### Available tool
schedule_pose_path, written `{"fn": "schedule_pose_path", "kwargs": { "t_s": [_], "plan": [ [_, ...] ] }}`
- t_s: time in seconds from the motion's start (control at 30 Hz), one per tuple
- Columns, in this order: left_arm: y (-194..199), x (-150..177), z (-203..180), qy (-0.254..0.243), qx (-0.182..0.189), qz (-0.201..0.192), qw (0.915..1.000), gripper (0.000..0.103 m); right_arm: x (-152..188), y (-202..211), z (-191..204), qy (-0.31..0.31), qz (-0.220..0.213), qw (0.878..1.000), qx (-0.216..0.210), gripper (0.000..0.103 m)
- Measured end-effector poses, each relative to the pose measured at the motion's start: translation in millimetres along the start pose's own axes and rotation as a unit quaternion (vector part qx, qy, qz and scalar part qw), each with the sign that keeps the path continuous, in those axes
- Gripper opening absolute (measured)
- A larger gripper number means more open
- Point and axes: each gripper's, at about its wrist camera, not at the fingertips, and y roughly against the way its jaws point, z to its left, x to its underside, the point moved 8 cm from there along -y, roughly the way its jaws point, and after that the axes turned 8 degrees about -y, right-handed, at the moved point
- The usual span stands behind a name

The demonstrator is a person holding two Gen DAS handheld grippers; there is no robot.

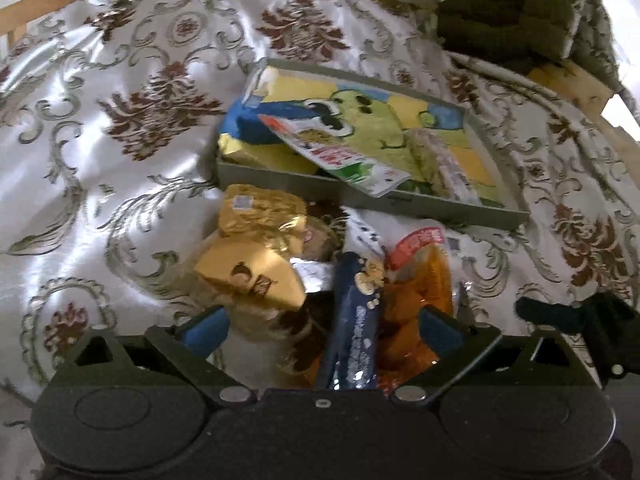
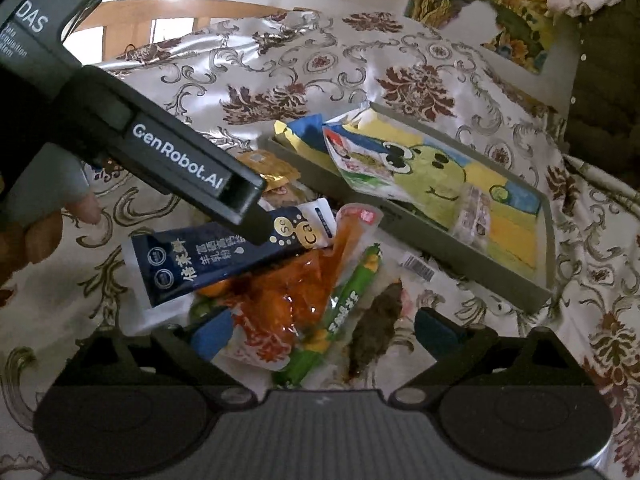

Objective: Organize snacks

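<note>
A grey tray (image 1: 360, 200) (image 2: 544, 292) with a green cartoon picture holds a white pouch (image 1: 340, 152) (image 2: 360, 160) and a small wrapped snack (image 2: 474, 216). In front of it lies a pile of snacks: gold packets (image 1: 256, 276), a navy sachet (image 1: 356, 320) (image 2: 208, 264), an orange packet (image 1: 416, 300) (image 2: 288, 300) and a green corn stick (image 2: 344, 304). My left gripper (image 1: 320, 328) is open over the navy sachet and orange packet. My right gripper (image 2: 320, 332) is open around the orange packet and corn stick. The left gripper body (image 2: 168, 152) reaches over the pile in the right wrist view.
The table wears a shiny white cloth with brown floral pattern (image 1: 120, 112). A dark green cushioned seat (image 1: 508, 4) stands at the far right. Wooden chair parts (image 1: 40, 0) show at the far left. Colourful pictures (image 2: 480, 4) lie at the table's back.
</note>
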Motion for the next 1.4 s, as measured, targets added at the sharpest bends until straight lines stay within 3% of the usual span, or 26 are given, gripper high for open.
{"fn": "schedule_pose_path", "kwargs": {
  "t_s": [0.33, 0.43, 0.5, 0.7, 0.87, 1.07, 1.27, 1.4],
  "plan": [
    [-5.1, 2.4, -1.1, 0.002, 0.010, 0.003, 0.9999, 0.089, -1.1, -7.8, 2.3, -0.002, 0.001, 1.000, -0.002, 0.086],
    [-5.4, 2.8, -1.1, -0.004, 0.012, 0.005, 0.9999, 0.078, -2.2, -13.2, 2.9, -0.007, 0.003, 1.000, -0.008, 0.083],
    [-6.7, 4.1, -1.6, -0.006, 0.019, 0.011, 0.9997, 0.062, -2.9, -15.3, 4.0, -0.013, 0.000, 1.000, -0.019, 0.079],
    [-5.9, 6.9, -11.1, -0.021, 0.049, 0.019, 0.9984, 0.039, -3.8, -16.7, 14.3, 0.001, -0.008, 0.999, -0.033, 0.067],
    [-12.4, 13.1, -16.8, -0.037, 0.053, 0.033, 0.9974, 0.038, -4.6, -18.5, 16.0, -0.015, -0.005, 0.999, -0.045, 0.061],
    [-19.2, 13.0, -2.5, 0.020, 0.064, 0.043, 0.9968, 0.039, -2.9, -26.4, 13.1, -0.034, 0.004, 0.997, -0.065, 0.066],
    [-21.5, 14.2, -4.7, 0.005, 0.051, 0.047, 0.9976, 0.038, -2.4, -29.1, 13.9, -0.036, 0.004, 0.997, -0.067, 0.065],
    [-17.0, 13.4, -11.3, -0.019, 0.045, 0.044, 0.9979, 0.030, -4.1, -28.1, 12.9, -0.048, 0.006, 0.997, -0.060, 0.057]
  ]
}}
